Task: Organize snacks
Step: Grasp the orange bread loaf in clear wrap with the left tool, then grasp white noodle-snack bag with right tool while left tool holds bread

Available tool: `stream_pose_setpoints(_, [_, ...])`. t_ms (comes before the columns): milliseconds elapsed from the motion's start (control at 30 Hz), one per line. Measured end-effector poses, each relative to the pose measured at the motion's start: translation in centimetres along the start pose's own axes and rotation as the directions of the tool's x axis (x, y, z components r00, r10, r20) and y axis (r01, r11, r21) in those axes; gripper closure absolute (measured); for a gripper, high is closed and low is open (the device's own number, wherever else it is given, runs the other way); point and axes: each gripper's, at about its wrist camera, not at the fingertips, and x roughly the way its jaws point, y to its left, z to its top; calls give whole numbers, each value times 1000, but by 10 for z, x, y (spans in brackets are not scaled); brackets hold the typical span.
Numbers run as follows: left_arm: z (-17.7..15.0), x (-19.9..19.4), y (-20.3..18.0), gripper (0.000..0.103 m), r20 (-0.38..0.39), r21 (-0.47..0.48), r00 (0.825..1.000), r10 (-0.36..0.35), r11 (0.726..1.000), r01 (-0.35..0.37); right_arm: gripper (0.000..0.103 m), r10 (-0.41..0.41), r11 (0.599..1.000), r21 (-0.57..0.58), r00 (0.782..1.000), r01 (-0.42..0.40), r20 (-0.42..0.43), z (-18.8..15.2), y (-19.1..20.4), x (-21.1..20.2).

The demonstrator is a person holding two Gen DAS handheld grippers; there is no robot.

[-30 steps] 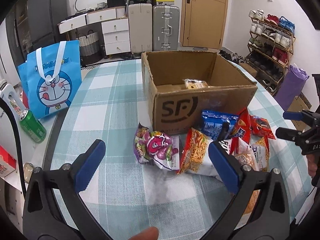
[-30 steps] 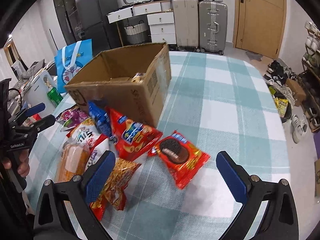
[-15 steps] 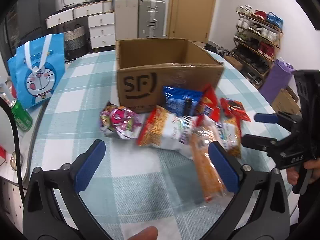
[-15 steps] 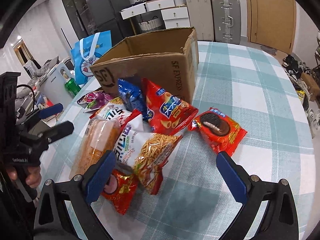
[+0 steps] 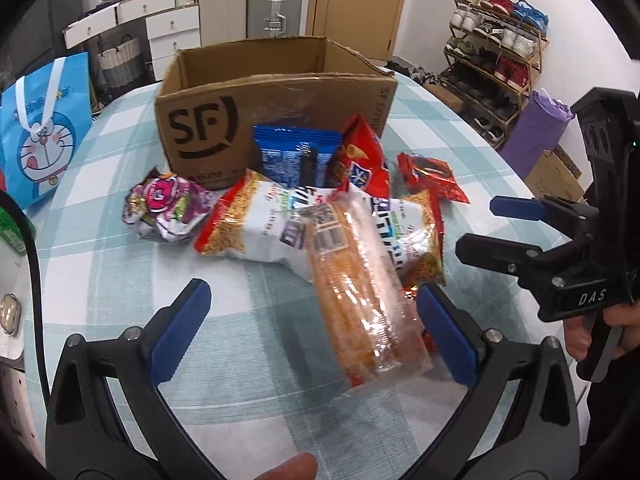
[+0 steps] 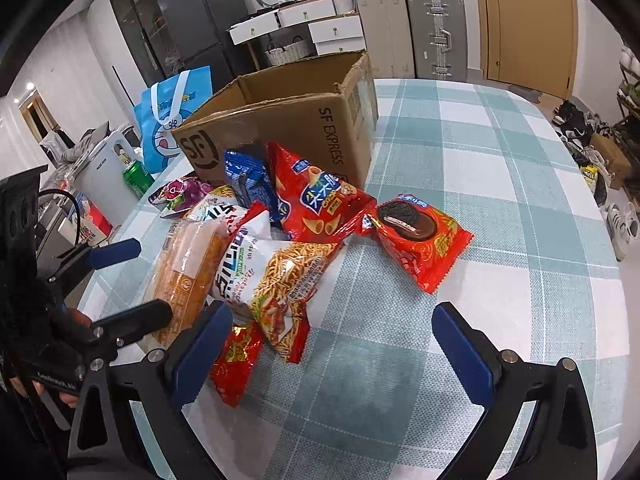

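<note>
A pile of snack packs lies in front of an open SF cardboard box [image 5: 240, 120] [image 6: 288, 128]. The pile holds a clear bread pack [image 5: 360, 292] [image 6: 186, 272], a noodle-snack bag [image 5: 256, 224] [image 6: 280, 276], a blue bag [image 5: 296, 156], a red chip bag [image 6: 316, 196], a red cookie pack [image 6: 416, 236] [image 5: 432, 176] and a purple pack [image 5: 168, 208]. My left gripper [image 5: 308, 332] is open, its fingers on either side of the bread pack's near end. My right gripper [image 6: 336, 348] is open and empty, low over the table near the pile's front.
A blue Doraemon bag [image 5: 40, 120] and a green can [image 6: 136, 176] stand at the table's left. The checked tablecloth [image 6: 500, 200] runs to the right of the box. A shoe rack [image 5: 496, 40], suitcases and drawers stand behind.
Both grippers have pulled back and come lower toward the near side of the pile. The left gripper now straddles the bread pack's end. Both stay open.
</note>
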Motion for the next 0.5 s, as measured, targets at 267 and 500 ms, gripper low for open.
stream_pose_setpoints(267, [-3, 15, -4, 56, -74, -11, 987, -140, 990, 139, 1, 0, 1000, 15, 1000, 0, -1, 1, -5, 3])
stream_pose_setpoints(500, [-6, 3, 6, 69, -37, -26, 984, -176, 984, 176, 1, 24, 1000, 12, 1000, -24, -13, 2, 4, 11])
